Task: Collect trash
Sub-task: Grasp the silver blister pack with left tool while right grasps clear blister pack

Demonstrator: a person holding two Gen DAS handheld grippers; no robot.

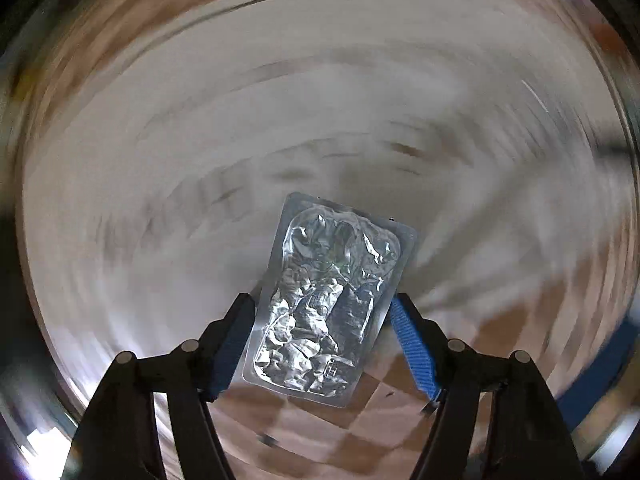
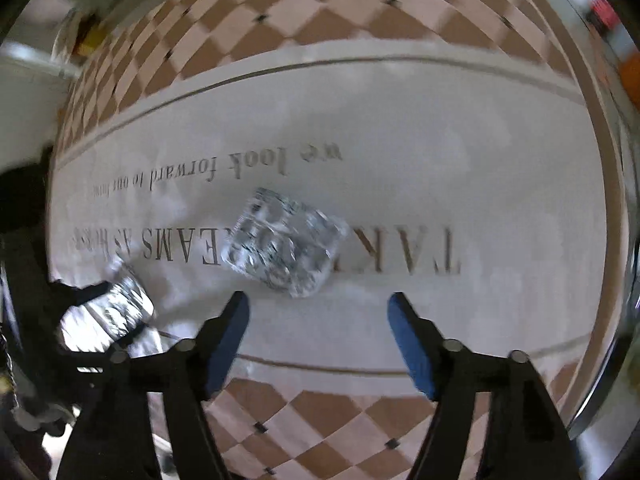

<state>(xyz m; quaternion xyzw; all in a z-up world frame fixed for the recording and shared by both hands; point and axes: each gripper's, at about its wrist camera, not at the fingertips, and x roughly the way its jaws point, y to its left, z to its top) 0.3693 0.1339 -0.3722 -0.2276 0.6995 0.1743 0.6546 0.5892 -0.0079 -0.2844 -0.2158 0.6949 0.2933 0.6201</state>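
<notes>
The left gripper (image 1: 320,344) pinches a crumpled foil blister pack (image 1: 326,304) across its long edges, above a white printed mat (image 1: 160,160) on the checkered floor (image 1: 360,432). The right gripper (image 2: 318,340) stands spread and empty; a second blister pack (image 2: 282,242) lies on the mat at its 11 o'clock (flat, so slippery). Grip the first firmly while carrying; approach the second edge-on.
</notes>
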